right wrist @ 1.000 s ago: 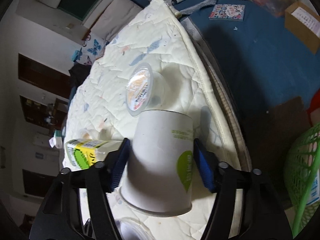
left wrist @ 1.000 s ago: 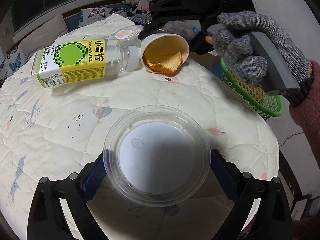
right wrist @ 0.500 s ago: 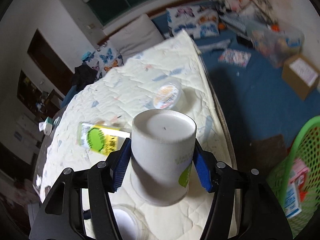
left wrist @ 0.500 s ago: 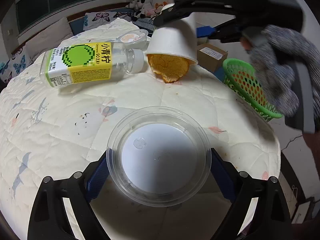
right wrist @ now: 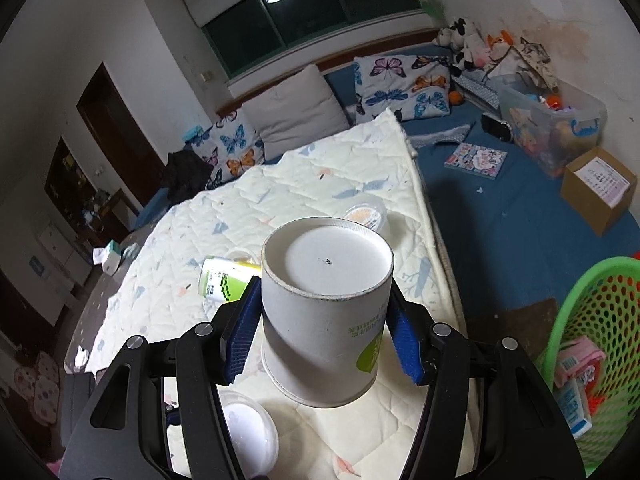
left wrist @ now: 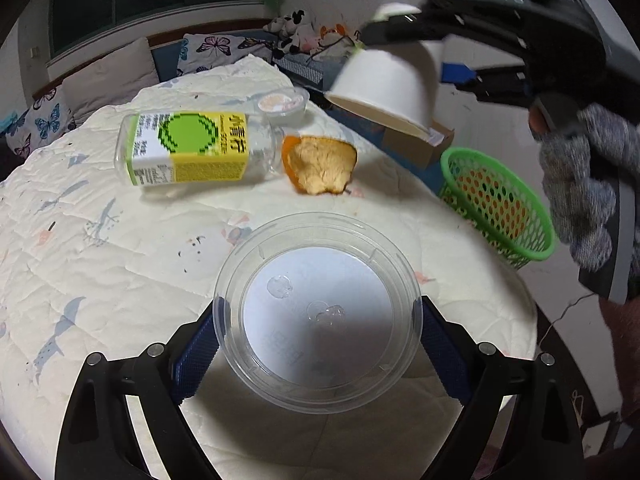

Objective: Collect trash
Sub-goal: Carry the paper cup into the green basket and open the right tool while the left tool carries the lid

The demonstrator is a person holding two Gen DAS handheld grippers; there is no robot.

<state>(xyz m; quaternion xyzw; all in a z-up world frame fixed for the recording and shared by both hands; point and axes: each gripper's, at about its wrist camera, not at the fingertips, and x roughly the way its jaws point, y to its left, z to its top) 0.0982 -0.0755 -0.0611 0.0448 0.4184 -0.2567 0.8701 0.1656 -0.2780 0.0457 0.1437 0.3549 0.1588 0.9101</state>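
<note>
**A:** What have you got, and where is it?

**B:** My right gripper (right wrist: 322, 340) is closed on the white paper cup (right wrist: 326, 308), one blue pad on each side of its wall. The cup hangs in the air above the quilted table (left wrist: 120, 256), upside down: flat base toward my camera, open mouth facing down and slightly away. Its long axis runs base to mouth, roughly along my fingers and tilted a little.

**A:** And the other hand?

**B:** My left gripper (left wrist: 318, 344) is spread wide around the clear plastic lid (left wrist: 318, 312). The pads touch or nearly touch its rim; I cannot tell if they press it.

**A:** What could go wrong?

**B:** The cup's wall is thin paper, so I judge a hard squeeze could crush it, and a loose one could let it slide out mouth-first. An orange peel (left wrist: 320, 164) lies on the quilt ahead of my left gripper, below the cup. Anything still inside the cup may drop too, since the mouth faces down.

**A:** Where does it go?

**B:** Probably the green basket (right wrist: 596, 344), low to the right of my right gripper, off the table's edge. If I swing short, the cup lands on the blue floor (right wrist: 500, 232) instead. The bottle (left wrist: 188, 148) with the green-yellow label and the small sealed tub (left wrist: 282, 104) lie farther ahead.
</note>
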